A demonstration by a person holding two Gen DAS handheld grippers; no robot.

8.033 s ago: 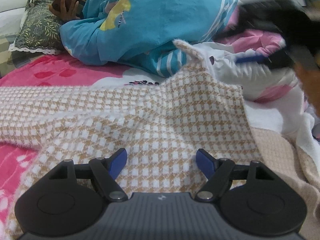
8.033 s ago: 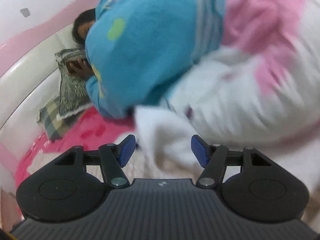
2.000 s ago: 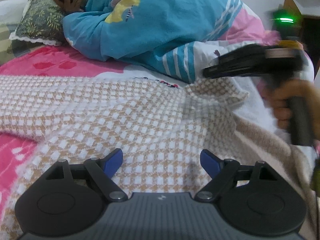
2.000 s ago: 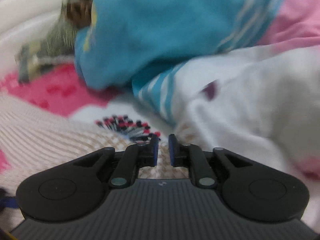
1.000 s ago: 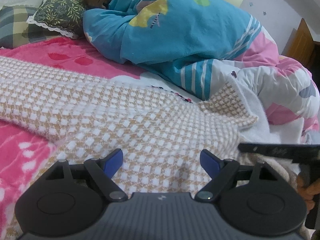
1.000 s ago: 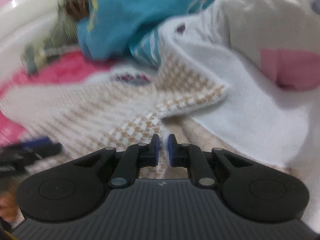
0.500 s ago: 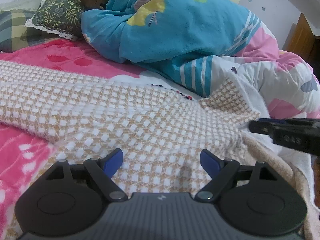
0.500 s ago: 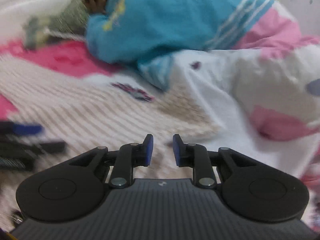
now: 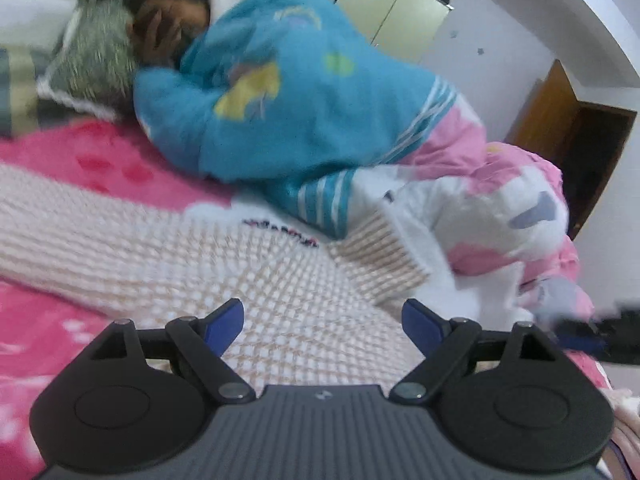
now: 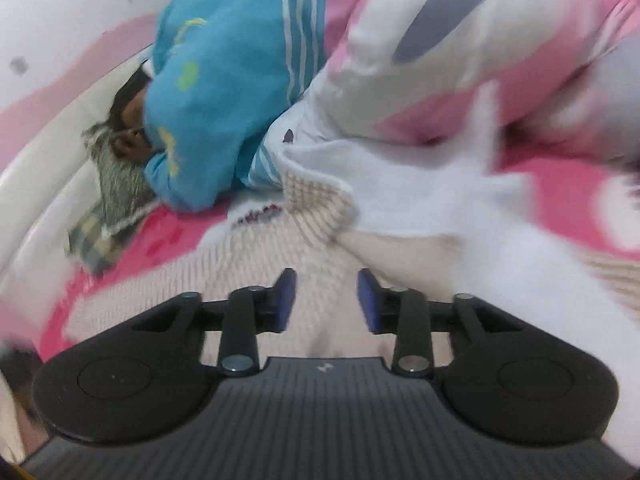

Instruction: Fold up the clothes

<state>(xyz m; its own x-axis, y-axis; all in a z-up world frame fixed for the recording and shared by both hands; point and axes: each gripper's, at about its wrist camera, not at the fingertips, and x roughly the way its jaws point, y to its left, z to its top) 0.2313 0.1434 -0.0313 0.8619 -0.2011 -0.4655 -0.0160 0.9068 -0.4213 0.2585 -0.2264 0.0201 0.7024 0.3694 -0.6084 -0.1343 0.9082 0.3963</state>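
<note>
Left wrist view showed the checked top (image 9: 200, 256) lying long across the pink bed (image 9: 48, 344), just under the wide-apart, empty left gripper (image 9: 322, 322). Beside its turned-up corner (image 10: 316, 200), the right gripper (image 10: 327, 300) was opening, holding nothing.

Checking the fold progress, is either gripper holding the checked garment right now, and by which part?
Nothing is held. The left gripper is open above the checked garment; the right gripper is opening, its jaws empty.

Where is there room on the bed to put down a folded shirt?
The bare pink bedsheet left of the checked garment is free, and so is the strip between that garment and the person lying in blue. The right side is crowded by the pink-and-white quilt.
</note>
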